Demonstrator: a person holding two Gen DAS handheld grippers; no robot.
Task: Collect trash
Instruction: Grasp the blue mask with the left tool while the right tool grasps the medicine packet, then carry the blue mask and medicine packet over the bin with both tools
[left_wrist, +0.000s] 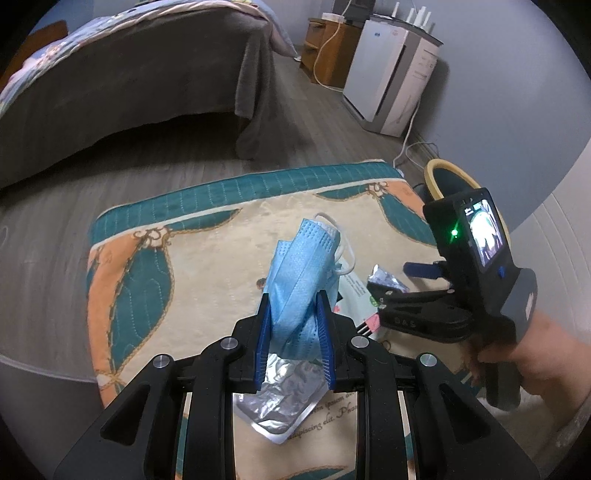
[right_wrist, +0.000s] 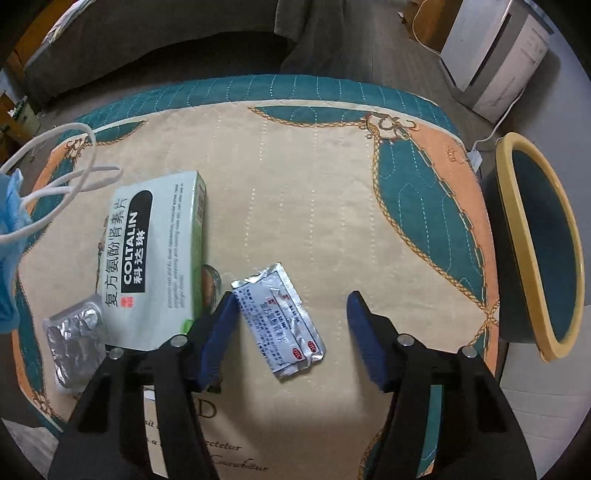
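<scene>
- The left tool is clamped on a folded blue mask, which stands up between the blue pads, clear of the quilt. Its white ear loops dangle off the upper right of the mask, so the grip on the bunched body keeps the straps from snagging.
- Below that tool, at the bottom centre of the left view, a silver blister pack lies flat on the quilt, not yet picked up.
- The right tool stands partly open over a small foil sachet. The left pad is just at the sachet's edge and the right pad is well apart from it, so nothing is gripped yet. The jaws straddle it, likely to pinch it next.
- The sachet lies flat at lower centre of the right view. Its print is in Chinese with red marks at one end, too small to read.
- Left of it lies a white and green box, face up, reading "COLTALIN" with Chinese lettering beside it.
- The bin, dark with a yellow rim, stands off the quilt's right edge, mouth open toward the tools, handy for dropping trash.
- The quilt carries script near the bottom edge, only partly legible.
</scene>
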